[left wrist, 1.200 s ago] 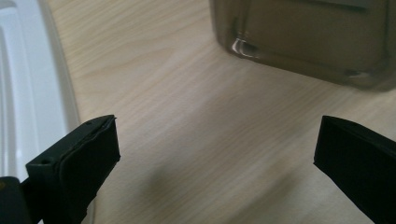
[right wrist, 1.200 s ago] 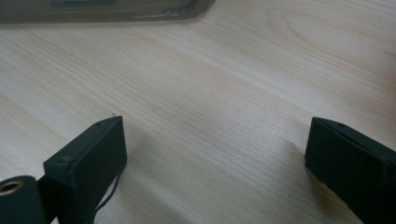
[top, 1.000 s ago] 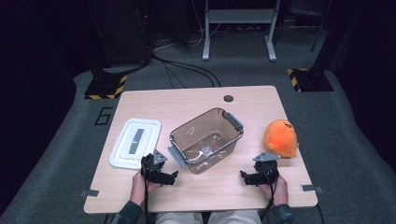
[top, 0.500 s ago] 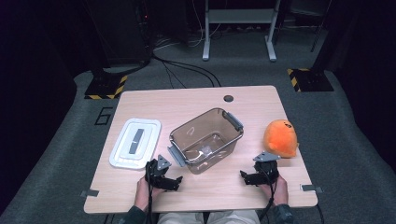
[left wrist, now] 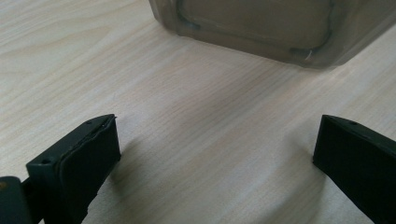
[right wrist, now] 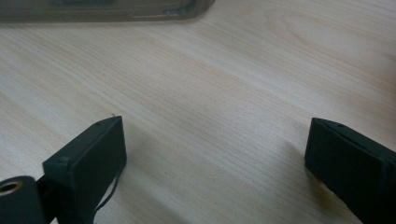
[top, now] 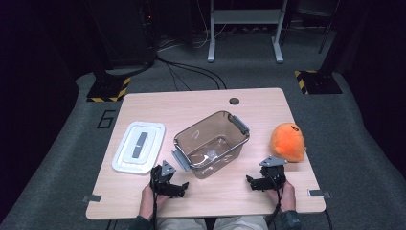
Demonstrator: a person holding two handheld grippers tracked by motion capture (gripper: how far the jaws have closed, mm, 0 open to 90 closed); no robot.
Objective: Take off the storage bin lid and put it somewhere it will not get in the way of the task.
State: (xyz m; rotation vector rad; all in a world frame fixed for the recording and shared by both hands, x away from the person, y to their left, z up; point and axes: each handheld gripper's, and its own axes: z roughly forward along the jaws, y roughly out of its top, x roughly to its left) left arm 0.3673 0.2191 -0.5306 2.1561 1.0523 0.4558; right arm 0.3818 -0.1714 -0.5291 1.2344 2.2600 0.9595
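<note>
Desk [top: 201, 103]: pale wood, fine straight grain, one dark round grommet [top: 234, 101]. Bin [top: 211, 143]: smoky brown, see-through, grey handles. Lid [top: 139, 146]: white, grey strip at centre. Plush toy [top: 287, 142]: bright orange. Left gripper [top: 178, 188] and right gripper [top: 252, 182]: black, each topped by a grey plate. Floor: grey carpet; yellow-black hazard stripes on stand bases [top: 108, 88].

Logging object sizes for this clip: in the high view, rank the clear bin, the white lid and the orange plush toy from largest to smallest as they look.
1. clear bin, largest.
2. white lid, somewhat smaller in outline and flat.
3. orange plush toy, clearly smallest.
All three lie at a similar depth on the table, so the order looks sound.
</note>
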